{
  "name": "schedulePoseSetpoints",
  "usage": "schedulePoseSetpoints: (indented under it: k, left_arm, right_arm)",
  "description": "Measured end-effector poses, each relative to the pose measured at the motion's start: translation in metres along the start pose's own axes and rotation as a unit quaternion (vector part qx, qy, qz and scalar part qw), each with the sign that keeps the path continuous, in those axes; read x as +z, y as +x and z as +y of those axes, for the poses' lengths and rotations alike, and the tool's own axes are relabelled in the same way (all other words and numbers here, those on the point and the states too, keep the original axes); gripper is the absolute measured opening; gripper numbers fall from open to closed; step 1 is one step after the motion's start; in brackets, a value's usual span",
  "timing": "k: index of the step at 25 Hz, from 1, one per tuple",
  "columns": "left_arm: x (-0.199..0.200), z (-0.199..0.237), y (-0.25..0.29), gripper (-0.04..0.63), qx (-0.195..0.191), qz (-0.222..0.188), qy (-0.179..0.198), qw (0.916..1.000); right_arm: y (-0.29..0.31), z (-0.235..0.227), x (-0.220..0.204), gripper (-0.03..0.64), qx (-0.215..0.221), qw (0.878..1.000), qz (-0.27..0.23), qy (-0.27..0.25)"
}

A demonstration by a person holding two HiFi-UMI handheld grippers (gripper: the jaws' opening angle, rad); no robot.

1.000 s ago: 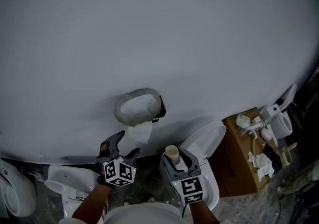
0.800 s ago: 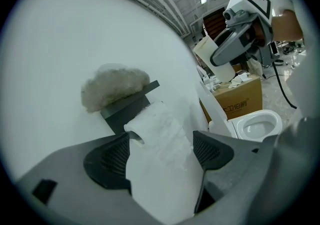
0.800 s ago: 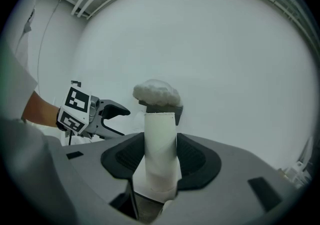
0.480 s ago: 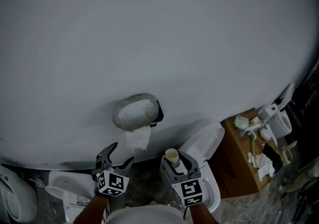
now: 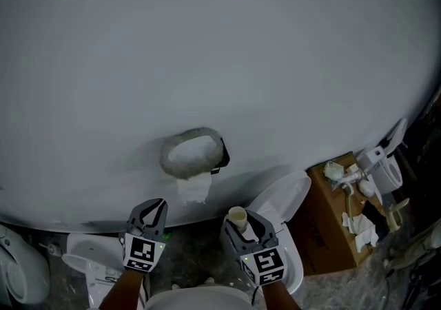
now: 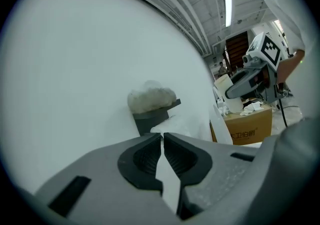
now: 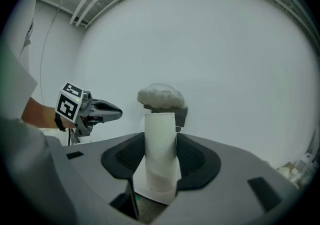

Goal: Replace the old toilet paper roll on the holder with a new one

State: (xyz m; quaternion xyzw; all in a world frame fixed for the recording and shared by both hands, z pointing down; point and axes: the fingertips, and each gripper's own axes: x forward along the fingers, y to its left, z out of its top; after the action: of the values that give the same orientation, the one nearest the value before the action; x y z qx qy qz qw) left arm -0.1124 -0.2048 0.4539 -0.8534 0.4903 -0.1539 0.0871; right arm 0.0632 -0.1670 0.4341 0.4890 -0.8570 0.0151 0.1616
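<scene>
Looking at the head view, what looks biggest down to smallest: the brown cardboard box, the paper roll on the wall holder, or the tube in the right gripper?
1. Cardboard box
2. Paper roll on the wall holder
3. Tube, clamped in the right gripper; it looks smallest even though it appears nearer the camera.

left gripper (image 5: 153, 204) sits at the lower left of the head view, its marker cube (image 5: 142, 252) facing the camera and a bare left forearm (image 5: 124, 291) running off the bottom edge. in the left gripper view its jaws are closed together, tips meeting, with nothing between them. right gripper (image 5: 246, 222) sits just right of bottom centre, above the right forearm (image 5: 279, 296), pointing up the frame. its jaws stand partly apart, clamped on an upright cardboard tube (image 7: 161, 139) from both sides.
</scene>
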Motion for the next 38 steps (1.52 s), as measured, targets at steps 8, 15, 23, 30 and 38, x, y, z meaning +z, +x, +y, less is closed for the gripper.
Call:
schedulePoseSetpoints:
  k: [8,15,23,30,38]
  left_arm:
    - [-0.001,0.047,-0.062,0.006,0.080,-0.016,-0.061,0.9948]
    - [-0.009,0.081,-0.125,0.006,0.143,-0.030,-0.088,0.9854]
    - [-0.012,0.101,-0.172,0.006,0.187,-0.038,-0.115,0.9750]
    - [-0.006,0.092,-0.189,0.006,0.187,-0.046,-0.134,0.9721]
    - [-0.004,0.089,-0.185,0.006,0.187,-0.050,-0.126,0.9730]
  right_arm:
    - [0.003,0.001,0.008,0.190,0.010,0.999,-0.016,0.031]
    - [-0.002,0.000,0.008,0.190,0.001,0.999,-0.016,0.041]
    - [-0.018,-0.014,0.012,0.192,-0.027,0.998,-0.023,0.053]
    - [-0.036,-0.031,0.015,0.192,-0.056,0.996,-0.031,0.062]
    - [-0.044,-0.038,0.011,0.192,-0.066,0.995,-0.028,0.062]
